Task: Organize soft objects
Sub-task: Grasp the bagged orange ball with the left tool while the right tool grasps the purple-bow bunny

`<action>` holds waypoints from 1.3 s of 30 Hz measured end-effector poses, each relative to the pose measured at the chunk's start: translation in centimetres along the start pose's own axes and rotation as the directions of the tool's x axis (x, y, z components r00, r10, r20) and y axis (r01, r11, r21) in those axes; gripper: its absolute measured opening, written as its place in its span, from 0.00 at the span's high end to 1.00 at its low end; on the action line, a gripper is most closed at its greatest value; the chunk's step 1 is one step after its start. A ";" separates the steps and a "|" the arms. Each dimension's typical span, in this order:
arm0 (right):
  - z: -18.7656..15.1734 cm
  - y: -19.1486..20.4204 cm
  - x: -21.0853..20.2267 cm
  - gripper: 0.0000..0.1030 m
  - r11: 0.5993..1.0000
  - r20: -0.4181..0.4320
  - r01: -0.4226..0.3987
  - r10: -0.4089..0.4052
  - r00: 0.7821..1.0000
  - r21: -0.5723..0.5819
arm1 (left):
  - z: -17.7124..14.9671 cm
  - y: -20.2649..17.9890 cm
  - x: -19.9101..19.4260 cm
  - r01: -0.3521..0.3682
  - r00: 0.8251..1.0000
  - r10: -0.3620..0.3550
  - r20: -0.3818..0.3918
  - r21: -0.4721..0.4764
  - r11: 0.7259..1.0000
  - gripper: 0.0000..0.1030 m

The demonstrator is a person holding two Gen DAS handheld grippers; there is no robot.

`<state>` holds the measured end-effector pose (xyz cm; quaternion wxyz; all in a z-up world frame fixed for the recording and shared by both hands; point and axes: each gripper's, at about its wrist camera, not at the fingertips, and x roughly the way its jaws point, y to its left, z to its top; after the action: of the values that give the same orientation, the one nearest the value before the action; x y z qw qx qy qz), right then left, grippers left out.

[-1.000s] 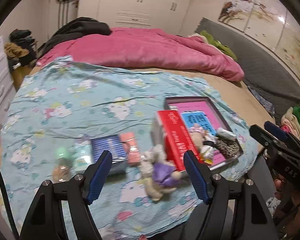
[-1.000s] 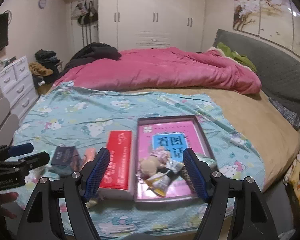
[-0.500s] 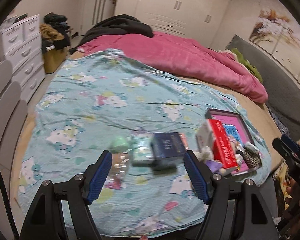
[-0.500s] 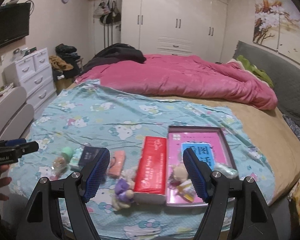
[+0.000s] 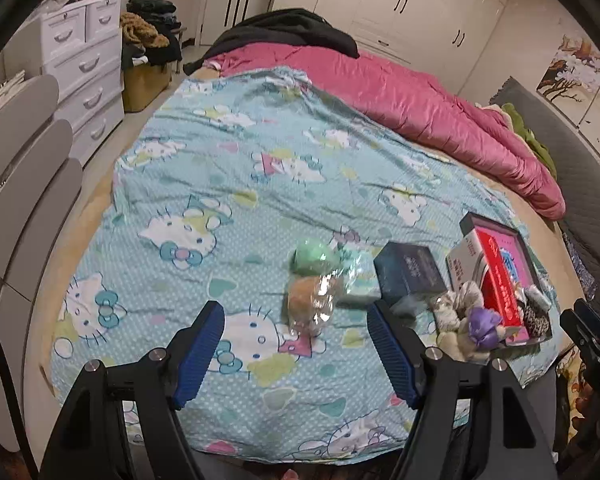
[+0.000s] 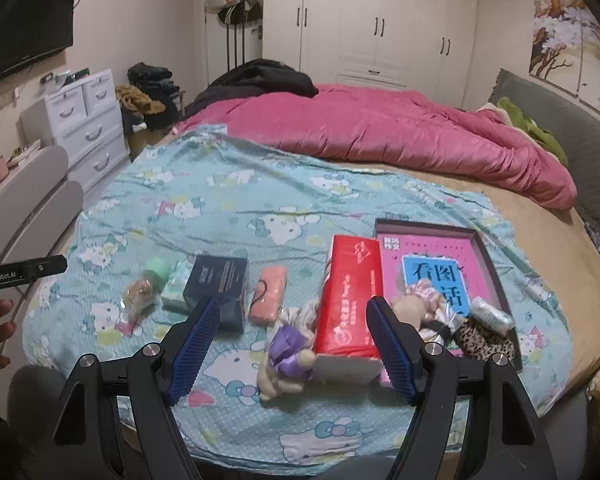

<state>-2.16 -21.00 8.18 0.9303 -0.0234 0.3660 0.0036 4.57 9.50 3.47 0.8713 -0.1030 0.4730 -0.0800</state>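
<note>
On the blue cartoon-print sheet [image 6: 260, 208] lie a small plush in a purple dress [image 6: 286, 354], a clear bag with a green and a tan soft ball [image 5: 312, 284], a pink soft block [image 6: 268, 294], a dark blue box [image 6: 218, 280] and a red tissue pack [image 6: 350, 296]. A dark tray [image 6: 496, 264] holds a pink book and several small soft items. My left gripper [image 5: 296, 354] is open and empty, just short of the bag. My right gripper [image 6: 292, 350] is open and empty, above the plush in the purple dress.
A pink quilt [image 6: 400, 136] and black clothes [image 6: 260, 78] lie at the far end of the bed. White drawers [image 6: 84, 124] and grey chair backs [image 5: 24, 152] stand to the left. The near edge of the bed is just below both grippers.
Both grippers have swung left and pulled back. The left view now centres on the bag of balls instead of the plush; the right view now shows the blue box and the bag.
</note>
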 end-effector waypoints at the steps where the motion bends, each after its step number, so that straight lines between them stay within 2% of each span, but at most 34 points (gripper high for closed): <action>1: -0.2 0.1 0.2 0.25 1.000 -0.003 -0.004 0.004 1.000 0.001 | -0.2 0.0 0.3 -0.001 1.000 0.001 -0.006 0.003 1.000 0.29; 9: -3.7 0.7 1.7 0.25 0.998 -0.048 -0.009 0.012 0.999 0.060 | -1.7 -0.7 2.9 0.017 0.998 -0.016 -0.068 0.016 1.000 0.29; 14: -6.7 -0.2 3.3 0.25 0.978 -0.095 -0.006 0.026 0.995 0.208 | -1.9 -1.1 4.9 0.020 0.995 -0.017 -0.097 0.024 1.000 0.29; 19: -8.5 -0.5 6.0 0.25 0.962 -0.183 0.019 0.033 0.983 0.274 | -1.9 -1.1 6.9 0.034 0.992 -0.030 -0.125 0.028 0.999 0.29; 27: -9.0 -1.1 9.5 0.25 0.923 -0.208 0.023 0.062 0.976 0.383 | -1.0 -0.6 10.0 0.033 0.988 -0.031 -0.148 0.012 0.999 0.29; 32: -8.8 -0.4 11.3 0.25 0.925 -0.197 0.035 0.043 0.980 0.377 | -0.5 -0.1 11.6 0.034 0.987 -0.033 -0.159 0.002 0.999 0.29; 38: -8.6 -0.1 13.1 0.25 0.921 -0.193 0.042 0.036 0.981 0.387 | 0.1 0.2 13.0 0.070 0.983 -0.071 -0.167 -0.011 0.997 0.29; 39: -8.6 -0.1 13.3 0.28 0.919 -0.192 0.048 0.031 0.981 0.390 | 0.1 0.2 13.2 0.073 0.983 -0.074 -0.168 -0.009 0.997 0.29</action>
<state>1.73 -21.66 -7.17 0.8757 0.1620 0.4483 -0.0764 11.80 6.58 -7.18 0.8246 -0.1147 0.5409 -0.1199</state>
